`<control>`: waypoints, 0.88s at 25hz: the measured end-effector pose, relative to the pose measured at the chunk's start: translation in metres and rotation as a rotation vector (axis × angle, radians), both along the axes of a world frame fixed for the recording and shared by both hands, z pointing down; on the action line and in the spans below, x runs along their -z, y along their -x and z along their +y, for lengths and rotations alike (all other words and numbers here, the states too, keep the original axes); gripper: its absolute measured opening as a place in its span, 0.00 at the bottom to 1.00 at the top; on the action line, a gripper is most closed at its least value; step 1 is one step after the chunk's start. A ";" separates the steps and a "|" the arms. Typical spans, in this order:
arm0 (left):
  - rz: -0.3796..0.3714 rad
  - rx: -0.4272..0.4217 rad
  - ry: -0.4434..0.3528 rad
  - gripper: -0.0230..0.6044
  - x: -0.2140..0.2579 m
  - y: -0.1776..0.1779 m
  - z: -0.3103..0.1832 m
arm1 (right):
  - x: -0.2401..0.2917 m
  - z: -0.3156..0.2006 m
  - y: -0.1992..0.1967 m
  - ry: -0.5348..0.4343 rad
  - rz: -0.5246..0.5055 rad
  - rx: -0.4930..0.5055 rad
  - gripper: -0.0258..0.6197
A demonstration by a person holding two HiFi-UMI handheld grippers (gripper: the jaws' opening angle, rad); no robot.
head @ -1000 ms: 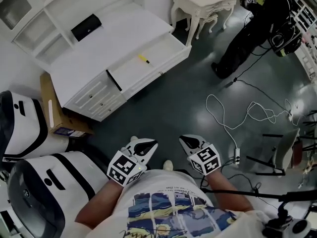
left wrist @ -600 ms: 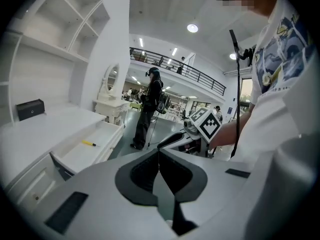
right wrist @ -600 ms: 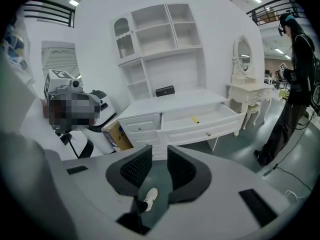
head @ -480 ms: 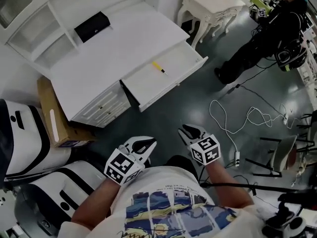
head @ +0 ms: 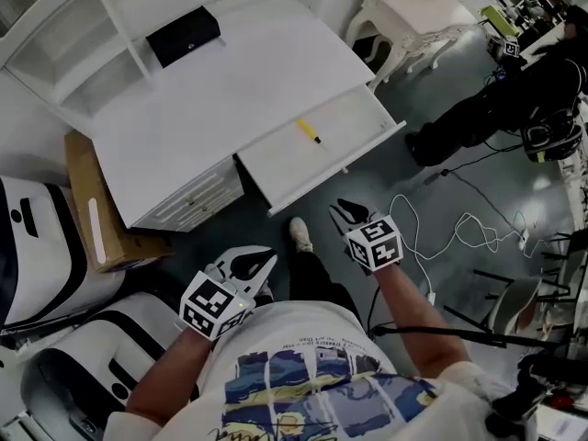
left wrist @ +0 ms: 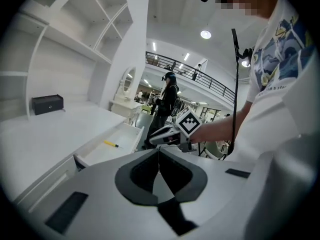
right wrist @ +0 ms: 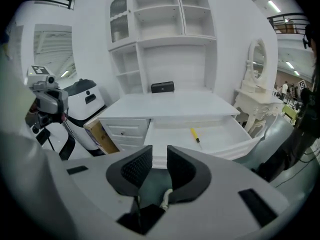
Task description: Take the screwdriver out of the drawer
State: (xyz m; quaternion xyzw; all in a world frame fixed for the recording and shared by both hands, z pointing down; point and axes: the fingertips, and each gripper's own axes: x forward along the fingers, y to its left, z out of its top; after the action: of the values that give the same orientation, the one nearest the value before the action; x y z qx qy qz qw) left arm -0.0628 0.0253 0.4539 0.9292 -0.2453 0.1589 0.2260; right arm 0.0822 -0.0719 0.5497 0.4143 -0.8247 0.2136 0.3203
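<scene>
A yellow screwdriver point(head: 309, 130) lies loose in the open white drawer point(head: 340, 168) of the white desk. It also shows in the left gripper view point(left wrist: 111, 144) and the right gripper view point(right wrist: 194, 135). My right gripper point(head: 347, 211) hovers over the floor just short of the drawer front. Its jaws stand apart and are closing, with nothing between them point(right wrist: 159, 156). My left gripper point(head: 248, 263) hangs farther back, below the drawer's left corner. Its fingertips meet, empty point(left wrist: 158, 150).
A black box point(head: 184, 35) sits on the desk top. A cardboard box point(head: 87, 205) and white machines point(head: 37, 246) stand at the left. A person in dark clothes point(head: 478, 118), a small white table point(head: 413, 12) and white cables point(head: 441, 228) are at the right.
I have stepped toward the desk, so the drawer sits nearer. The right gripper has moved forward, ahead of the left, toward the drawer front.
</scene>
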 end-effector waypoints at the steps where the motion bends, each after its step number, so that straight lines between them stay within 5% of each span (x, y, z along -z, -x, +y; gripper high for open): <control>1: -0.007 0.011 0.000 0.06 -0.001 0.001 -0.008 | -0.005 -0.016 -0.002 -0.001 0.005 0.006 0.21; 12: -0.071 0.239 0.038 0.06 0.007 -0.007 -0.117 | -0.080 -0.178 -0.027 0.071 0.077 0.138 0.21; 22: -0.125 0.396 0.069 0.06 0.012 -0.015 -0.166 | -0.174 -0.240 -0.028 0.216 0.189 0.269 0.25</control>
State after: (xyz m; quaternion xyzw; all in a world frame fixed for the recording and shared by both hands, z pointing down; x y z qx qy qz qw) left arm -0.0474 -0.1407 0.4423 0.8428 -0.4313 0.1772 0.2690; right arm 0.1104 -0.3121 0.7237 0.2818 -0.8111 0.2161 0.4648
